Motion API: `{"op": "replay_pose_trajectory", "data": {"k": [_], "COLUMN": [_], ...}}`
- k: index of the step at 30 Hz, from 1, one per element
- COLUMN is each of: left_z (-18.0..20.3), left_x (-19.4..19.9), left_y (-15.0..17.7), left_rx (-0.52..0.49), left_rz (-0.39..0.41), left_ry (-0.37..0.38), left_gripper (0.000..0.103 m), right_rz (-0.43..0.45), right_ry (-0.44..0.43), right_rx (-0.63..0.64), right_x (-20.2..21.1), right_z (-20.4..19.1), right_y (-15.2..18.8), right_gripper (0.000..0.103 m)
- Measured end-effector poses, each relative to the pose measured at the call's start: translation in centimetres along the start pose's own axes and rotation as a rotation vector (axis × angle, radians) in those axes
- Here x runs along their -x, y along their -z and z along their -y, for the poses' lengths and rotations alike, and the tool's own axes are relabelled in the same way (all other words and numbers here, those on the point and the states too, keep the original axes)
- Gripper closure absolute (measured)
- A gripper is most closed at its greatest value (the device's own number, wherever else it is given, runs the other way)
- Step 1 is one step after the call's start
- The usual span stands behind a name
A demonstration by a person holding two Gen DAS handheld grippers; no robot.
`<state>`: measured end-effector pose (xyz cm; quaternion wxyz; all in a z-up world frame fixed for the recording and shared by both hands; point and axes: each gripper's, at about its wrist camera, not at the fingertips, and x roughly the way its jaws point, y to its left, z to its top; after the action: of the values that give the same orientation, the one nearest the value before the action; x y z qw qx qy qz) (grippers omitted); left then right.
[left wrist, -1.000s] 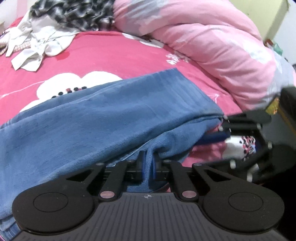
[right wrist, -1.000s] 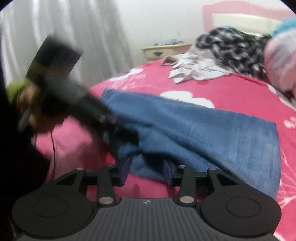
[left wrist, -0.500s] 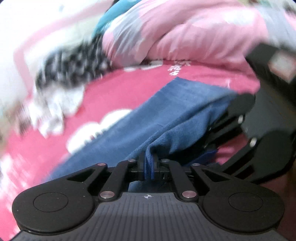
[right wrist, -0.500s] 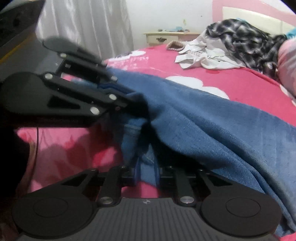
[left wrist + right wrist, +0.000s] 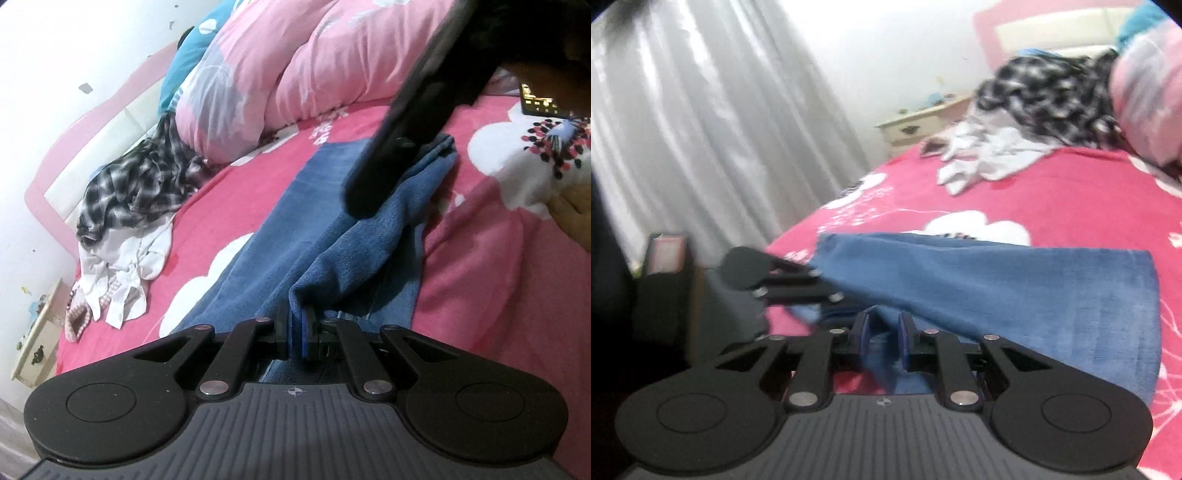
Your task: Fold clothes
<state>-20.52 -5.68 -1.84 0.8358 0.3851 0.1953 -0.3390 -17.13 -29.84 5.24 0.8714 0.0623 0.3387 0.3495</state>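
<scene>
Bed point(image 5: 236, 192) with pink floral sheet carries: blue jeans point(image 5: 332, 206), plaid shirt point(image 5: 136, 184), white garment point(image 5: 129, 258), pink duvet point(image 5: 295, 66).

Blue jeans point(image 5: 332, 236), pink floral sheet point(image 5: 236, 206), plaid shirt point(image 5: 136, 188).

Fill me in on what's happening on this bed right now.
A person with a handheld gripper in each hand is folding a pair of blue jeans on the pink bedspread. The left gripper has its jaws shut on a bunched edge of the denim. The right gripper holds another fold between its jaws. A plaid shirt and white garment lie unfolded near the headboard.
</scene>
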Motion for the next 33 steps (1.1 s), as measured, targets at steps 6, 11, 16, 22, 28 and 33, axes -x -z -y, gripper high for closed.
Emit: {"op": "replay_pose_trajectory", "data": {"k": [6, 11, 16, 22, 28, 33], "left_z": [0.3, 0.3, 0.4, 0.8, 0.9, 0.9], "left_x": [0.3, 0.4, 0.4, 0.5, 0.5, 0.4], "left_y": [0.4, 0.6, 0.8, 0.8, 0.7, 0.7], "left_rx": [-0.042, -0.062, -0.075, -0.105, -0.125, -0.137], "left_rz": [0.009, 0.019, 0.027, 0.033, 0.032, 0.028], "left_ry": [0.012, 0.025, 0.035, 0.042, 0.057, 0.076], "left_gripper": [0.099, 0.099, 0.099, 0.099, 0.099, 0.099], "right_rz": [-0.077, -0.062, -0.174, -0.257, -0.305, -0.34], "right_ry": [0.098, 0.055, -0.007, -0.062, -0.087, -0.115], "right_rx": [0.164, 0.309, 0.447, 0.51, 0.562, 0.617], "right_x": [-2.4, -2.1, -4.2, -5.0, -5.5, -6.1], "right_z": [-0.3, -0.5, -0.8, -1.0, -1.0, -0.8], "right_y": [-0.2, -1.1, -1.4, -1.4, -1.3, -1.2], "right_gripper": [0.085, 0.085, 0.085, 0.082, 0.082, 0.082]}}
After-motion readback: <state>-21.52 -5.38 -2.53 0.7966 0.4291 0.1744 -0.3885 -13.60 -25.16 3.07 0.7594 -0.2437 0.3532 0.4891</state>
